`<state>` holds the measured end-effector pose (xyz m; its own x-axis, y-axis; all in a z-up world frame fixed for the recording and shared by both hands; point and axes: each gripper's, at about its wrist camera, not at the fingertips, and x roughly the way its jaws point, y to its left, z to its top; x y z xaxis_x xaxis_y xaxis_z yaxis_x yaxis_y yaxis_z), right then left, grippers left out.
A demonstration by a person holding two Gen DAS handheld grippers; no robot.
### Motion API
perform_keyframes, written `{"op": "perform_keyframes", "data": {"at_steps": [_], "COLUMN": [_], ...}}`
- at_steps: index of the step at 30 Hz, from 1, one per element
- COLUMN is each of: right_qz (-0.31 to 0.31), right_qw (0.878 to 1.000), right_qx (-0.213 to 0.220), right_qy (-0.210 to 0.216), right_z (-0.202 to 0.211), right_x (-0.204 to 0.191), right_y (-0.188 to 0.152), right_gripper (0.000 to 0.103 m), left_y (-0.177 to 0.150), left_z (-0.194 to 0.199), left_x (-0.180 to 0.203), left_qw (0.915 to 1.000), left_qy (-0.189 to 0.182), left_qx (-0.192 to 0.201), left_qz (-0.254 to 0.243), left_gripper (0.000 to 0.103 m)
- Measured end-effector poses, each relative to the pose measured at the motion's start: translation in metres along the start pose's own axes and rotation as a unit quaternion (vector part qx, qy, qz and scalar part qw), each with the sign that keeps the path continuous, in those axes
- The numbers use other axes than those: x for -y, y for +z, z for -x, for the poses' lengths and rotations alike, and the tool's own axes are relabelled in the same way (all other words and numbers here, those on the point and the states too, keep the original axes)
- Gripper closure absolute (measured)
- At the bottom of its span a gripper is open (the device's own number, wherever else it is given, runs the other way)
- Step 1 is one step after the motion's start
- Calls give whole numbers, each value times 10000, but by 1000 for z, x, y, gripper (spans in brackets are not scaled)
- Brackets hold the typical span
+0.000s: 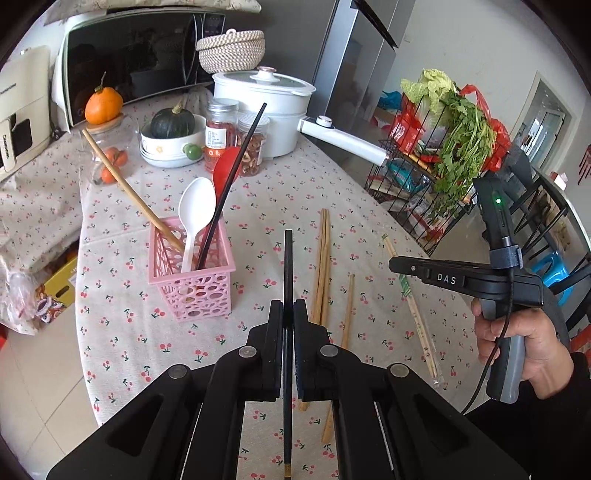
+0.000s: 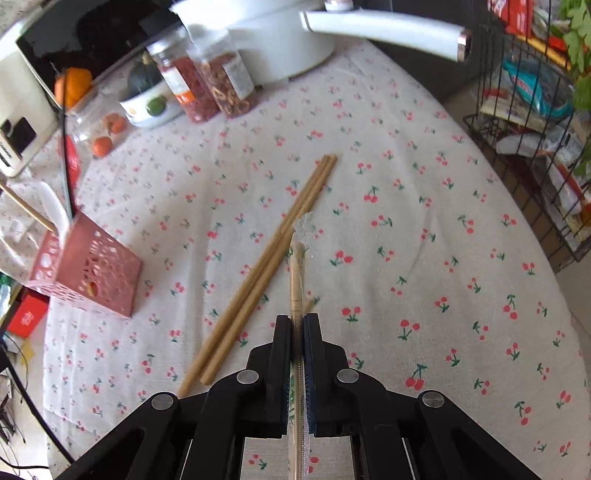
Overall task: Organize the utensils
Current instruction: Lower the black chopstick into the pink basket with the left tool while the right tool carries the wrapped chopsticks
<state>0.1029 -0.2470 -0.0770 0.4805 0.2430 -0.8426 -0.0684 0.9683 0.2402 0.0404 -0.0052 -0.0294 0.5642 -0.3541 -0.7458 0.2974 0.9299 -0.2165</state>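
My left gripper [image 1: 288, 308] is shut on a black chopstick [image 1: 288, 266], held above the cherry-print tablecloth, right of the pink utensil basket [image 1: 192, 273]. The basket holds a white spoon [image 1: 195, 214], a red spoon [image 1: 226, 168], a black chopstick [image 1: 236, 170] and a wooden chopstick [image 1: 125, 181]. My right gripper [image 2: 296, 321] is shut on a plastic-wrapped pair of chopsticks [image 2: 297, 266]; it also shows in the left wrist view [image 1: 397, 264] at right. Loose wooden chopsticks [image 1: 322, 266] lie on the cloth, also in the right wrist view [image 2: 273, 266]. The basket [image 2: 88, 266] is at the left there.
At the back stand a white pot [image 1: 266, 99] with a long handle [image 2: 384, 29], two jars [image 1: 236, 136], a bowl with a squash [image 1: 171, 138], a glass jar of oranges [image 1: 107, 147] and a microwave [image 1: 129, 62]. A wire rack with greens [image 1: 443, 155] stands beyond the table's right edge.
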Motion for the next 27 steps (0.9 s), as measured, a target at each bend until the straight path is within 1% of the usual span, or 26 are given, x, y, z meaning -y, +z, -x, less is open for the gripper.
{"op": "perform_keyframes", "data": {"at_steps": [4, 7, 10, 13, 15, 18, 22, 24, 27], "right_qz": [156, 334, 533, 725, 830, 880, 952, 947, 912], "right_qw": [9976, 9921, 9846, 9772, 9734, 9717, 9693, 9677, 9671], "right_qx": [593, 1095, 1566, 1896, 2032, 2059, 2131, 2192, 2224], "right_qy": [314, 506, 561, 619, 655, 747, 773, 804, 832], "right_z": [33, 54, 71, 81, 86, 87, 87, 88, 90], "right_x": [-15, -26, -39, -51, -57, -63, -70, -72, -77], "right_y": [3, 5, 7, 8, 7, 7, 8, 9, 11], "right_gripper": [98, 98, 98, 98, 98, 98, 98, 98, 98], "left_y": [1, 3, 7, 12, 16, 23, 30, 33, 37], "left_z": [17, 31, 45, 60, 71, 90, 120, 133, 141], "left_x": [-1, -1, -2, -3, -5, -10, -18, -20, -24], "left_qw": [9998, 9992, 9981, 9963, 9946, 9901, 9781, 9711, 9637], "left_qy": [-46, -57, -98, -140, -157, -137, -107, -11, 306], "left_qx": [197, 386, 611, 845, 1023, 1391, 2057, 2364, 2635], "left_qz": [-5, -47, -37, 13, 44, 137, 304, 332, 315], "left_gripper": [98, 98, 98, 99, 99, 99, 99, 99, 99]}}
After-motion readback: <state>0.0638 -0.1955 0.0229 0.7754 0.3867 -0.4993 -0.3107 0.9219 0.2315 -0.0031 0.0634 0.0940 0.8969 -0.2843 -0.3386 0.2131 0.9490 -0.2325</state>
